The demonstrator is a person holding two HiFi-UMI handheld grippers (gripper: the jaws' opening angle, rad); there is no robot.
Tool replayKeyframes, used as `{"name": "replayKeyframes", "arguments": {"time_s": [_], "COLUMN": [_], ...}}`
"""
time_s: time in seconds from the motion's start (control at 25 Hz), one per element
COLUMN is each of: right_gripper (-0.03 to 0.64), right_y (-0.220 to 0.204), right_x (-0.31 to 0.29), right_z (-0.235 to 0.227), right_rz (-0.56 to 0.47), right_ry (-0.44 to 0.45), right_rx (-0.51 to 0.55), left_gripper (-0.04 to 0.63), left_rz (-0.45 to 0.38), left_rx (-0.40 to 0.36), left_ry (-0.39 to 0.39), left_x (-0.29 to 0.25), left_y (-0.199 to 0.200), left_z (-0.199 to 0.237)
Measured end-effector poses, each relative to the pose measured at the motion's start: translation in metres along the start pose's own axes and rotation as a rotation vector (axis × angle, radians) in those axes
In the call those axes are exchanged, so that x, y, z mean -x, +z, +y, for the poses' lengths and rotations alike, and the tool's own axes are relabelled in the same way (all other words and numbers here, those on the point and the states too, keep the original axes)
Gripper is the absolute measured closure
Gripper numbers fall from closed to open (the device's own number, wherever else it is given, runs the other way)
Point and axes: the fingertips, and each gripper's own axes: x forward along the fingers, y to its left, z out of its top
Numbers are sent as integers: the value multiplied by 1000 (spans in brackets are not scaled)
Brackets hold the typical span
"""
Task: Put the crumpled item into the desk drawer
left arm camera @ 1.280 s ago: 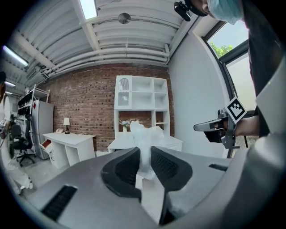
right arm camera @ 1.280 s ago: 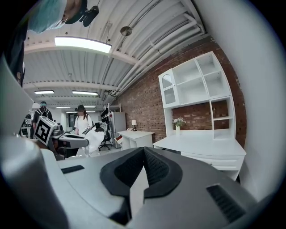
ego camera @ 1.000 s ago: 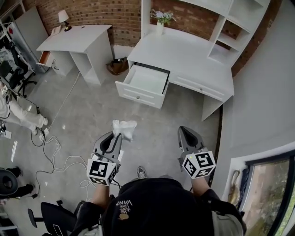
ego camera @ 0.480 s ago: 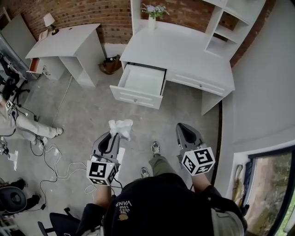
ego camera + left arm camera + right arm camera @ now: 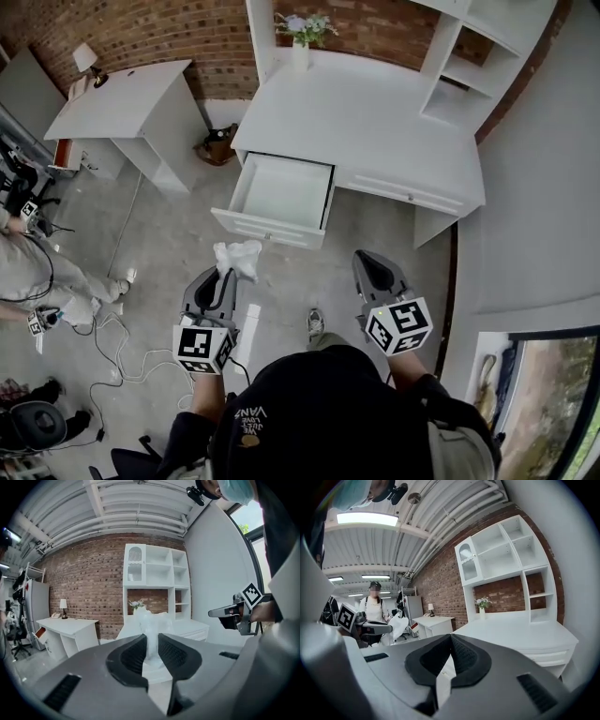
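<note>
A crumpled white item (image 5: pixel 237 257) sticks out past the tips of my left gripper (image 5: pixel 226 273), which is shut on it. In the left gripper view the crumpled item (image 5: pixel 151 626) stands between the dark pads (image 5: pixel 132 654). The open desk drawer (image 5: pixel 282 190) lies just ahead of the item, empty and white, pulled out of the white desk (image 5: pixel 375 122). My right gripper (image 5: pixel 371 266) hovers level beside the left, in front of the desk's right half. Its jaws (image 5: pixel 450 640) are shut with nothing in them. The left gripper (image 5: pixel 375 629) and the item (image 5: pixel 397 626) also show in the right gripper view.
A shelf unit (image 5: pixel 464 66) and a vase of flowers (image 5: pixel 299 33) stand on the desk's back. A second white desk (image 5: pixel 122 108) with a lamp stands to the left, a brown basket (image 5: pixel 217 146) between the desks. Cables (image 5: pixel 117 323) and a person (image 5: pixel 33 272) are at left; a wall (image 5: pixel 534 187) at right.
Both grippers have moved forward toward the desk, the left still holding the crumpled item. The open drawer now lies close ahead of the left gripper.
</note>
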Motion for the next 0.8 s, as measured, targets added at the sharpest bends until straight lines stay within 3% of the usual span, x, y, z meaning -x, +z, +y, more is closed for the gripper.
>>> {"name": "replayKeyframes", "arguments": {"time_s": [0.4,0.64,0.8], "right_gripper": [615,615,615], "right_y": [11,3,6], "right_x": [-59,-80,-93], "right_z": [-61,-78,-83], "right_rz": [43,63,59], "right_ry": [46,5,-83], "right_rx": [10,-31,-40], "left_gripper": [515,515,515], "left_rz": [47,91,125], "left_rx": [-55,-91,-122], "left_ry": [-16,-80,-187], "left_x": [-110,-163,-204], "left_y": [23,18,11], "left_z": [10,23,37]}}
